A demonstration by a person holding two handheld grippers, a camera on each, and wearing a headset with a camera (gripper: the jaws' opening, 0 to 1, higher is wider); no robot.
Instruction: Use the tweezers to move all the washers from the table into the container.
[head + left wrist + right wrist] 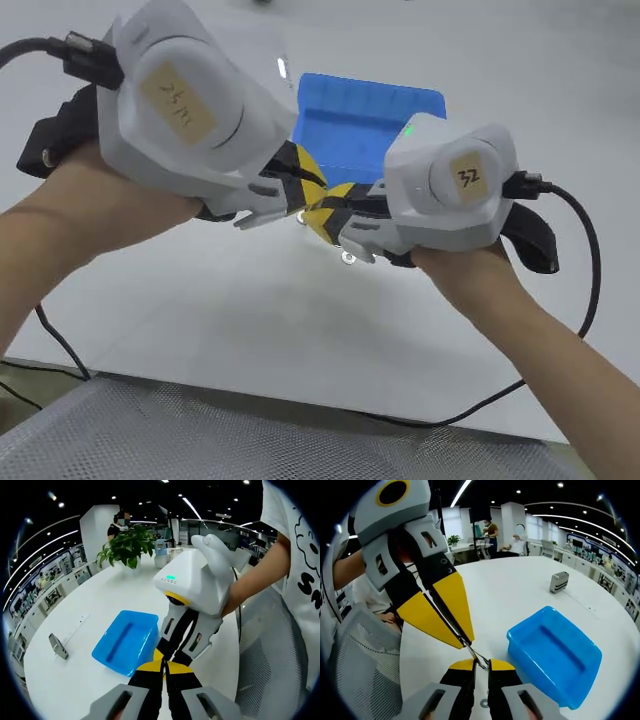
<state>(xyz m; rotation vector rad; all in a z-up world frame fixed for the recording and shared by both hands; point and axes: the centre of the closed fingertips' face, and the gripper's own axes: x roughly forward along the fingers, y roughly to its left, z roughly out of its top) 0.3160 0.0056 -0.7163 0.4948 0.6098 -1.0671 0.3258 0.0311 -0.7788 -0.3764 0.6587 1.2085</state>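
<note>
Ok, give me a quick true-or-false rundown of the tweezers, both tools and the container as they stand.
1. The tweezers lie flat on the table. False: the left tool clamps them between its jaws, above the table.
2. The tip of the tweezers reaches the jaws of the right tool. True.
3. The blue container holds washers. False: none show inside it.
4. The two tools are far apart, on opposite sides of the container. False: their tips meet on the person's side of it.
5. A small grey device stands on the table beyond the container. True.
</note>
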